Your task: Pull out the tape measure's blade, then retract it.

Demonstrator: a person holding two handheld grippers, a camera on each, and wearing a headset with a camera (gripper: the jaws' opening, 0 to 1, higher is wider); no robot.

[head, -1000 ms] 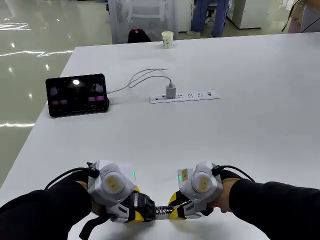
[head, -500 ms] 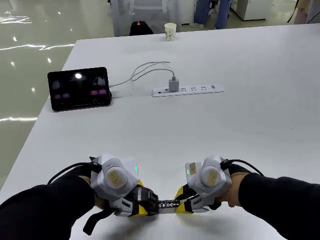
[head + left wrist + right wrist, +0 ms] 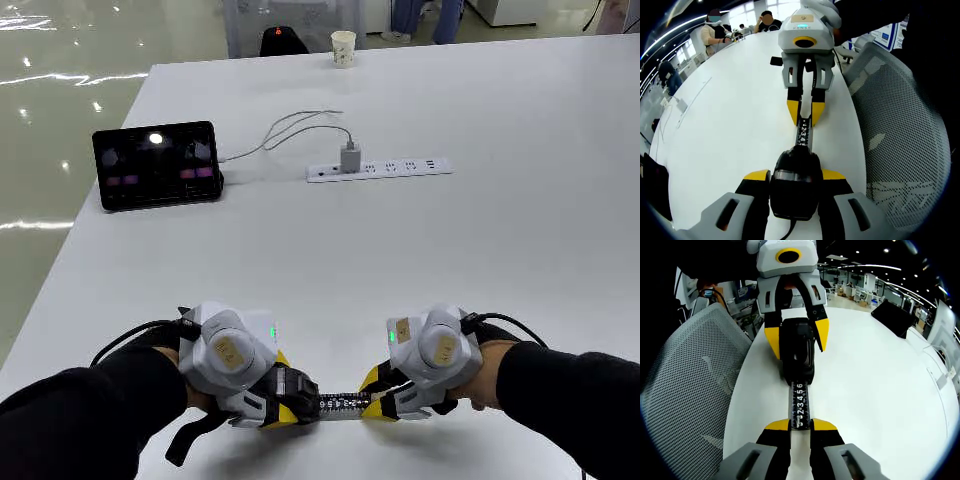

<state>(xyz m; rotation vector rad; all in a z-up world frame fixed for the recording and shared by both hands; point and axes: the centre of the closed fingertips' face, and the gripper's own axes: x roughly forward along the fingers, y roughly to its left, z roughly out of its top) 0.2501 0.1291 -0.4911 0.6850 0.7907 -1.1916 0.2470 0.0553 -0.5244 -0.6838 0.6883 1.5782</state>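
A black tape measure case (image 3: 794,184) sits clamped between the yellow-tipped fingers of my left gripper (image 3: 795,176), near the table's front edge (image 3: 300,394). A short length of its black blade (image 3: 799,405) with white numerals runs out of the case (image 3: 797,351) to my right gripper (image 3: 800,426), which is shut on the blade's end. In the head view the blade (image 3: 340,403) spans the small gap between the left gripper (image 3: 285,402) and the right gripper (image 3: 378,397). From the left gripper view, the right gripper (image 3: 804,108) faces me with the blade (image 3: 804,133) between its fingers.
A white table (image 3: 450,260) carries a dark tablet (image 3: 158,164) at the far left, a white power strip (image 3: 385,168) with a charger and cable (image 3: 290,132), and a paper cup (image 3: 343,47) at the far edge. A mesh chair (image 3: 900,130) stands by the table's front edge.
The right gripper has drawn away to the right of the left one, and more blade shows between them. The head camera has also tilted a little.
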